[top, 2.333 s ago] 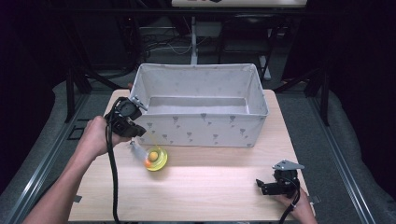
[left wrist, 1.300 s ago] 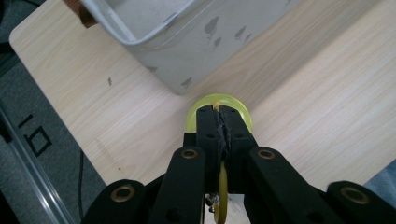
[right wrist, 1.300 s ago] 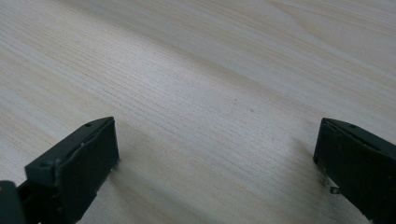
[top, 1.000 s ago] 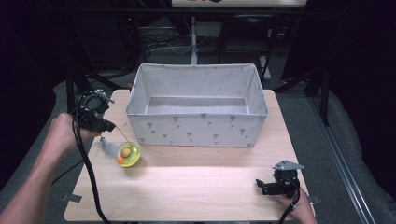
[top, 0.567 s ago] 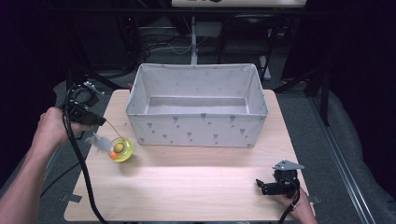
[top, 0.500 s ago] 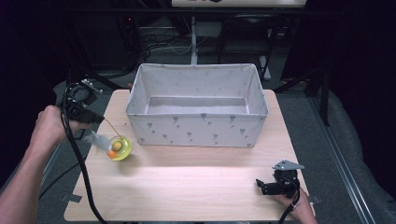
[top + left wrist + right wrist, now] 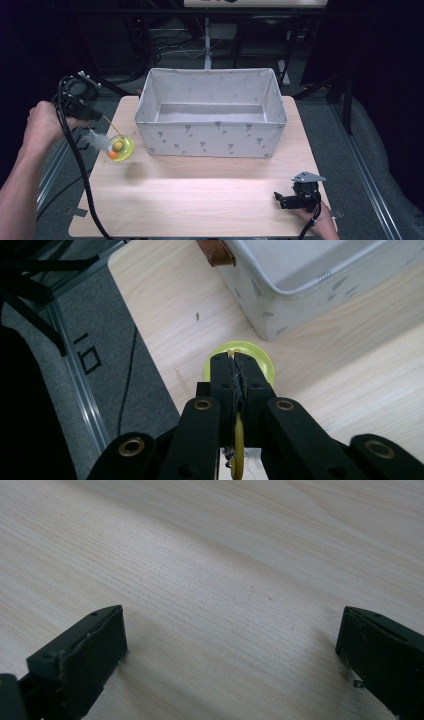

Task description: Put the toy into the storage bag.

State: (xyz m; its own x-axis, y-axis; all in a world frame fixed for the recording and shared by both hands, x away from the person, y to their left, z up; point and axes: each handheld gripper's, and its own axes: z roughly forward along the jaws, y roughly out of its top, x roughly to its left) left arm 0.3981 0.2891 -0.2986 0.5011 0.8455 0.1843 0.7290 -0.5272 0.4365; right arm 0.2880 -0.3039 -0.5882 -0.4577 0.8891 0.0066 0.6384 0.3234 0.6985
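A yellow disc toy with an orange ball and a white tuft hangs from a thin yellow stick, just above the table's left edge. My left gripper is shut on that stick and is held up left of the box. In the left gripper view the jaws press together on the yellow stick, with the disc below their tips. My right gripper rests at the table's front right, open, with bare wood between its jaws.
A large grey fabric box with small printed marks stands at the back middle of the wooden table; a brown tab sits at its left corner. Dark floor, metal rails and cables lie left of the table.
My left hand has moved left and upward, carrying the yellow toy from in front of the box toward the table's left edge. The right gripper has stayed put.
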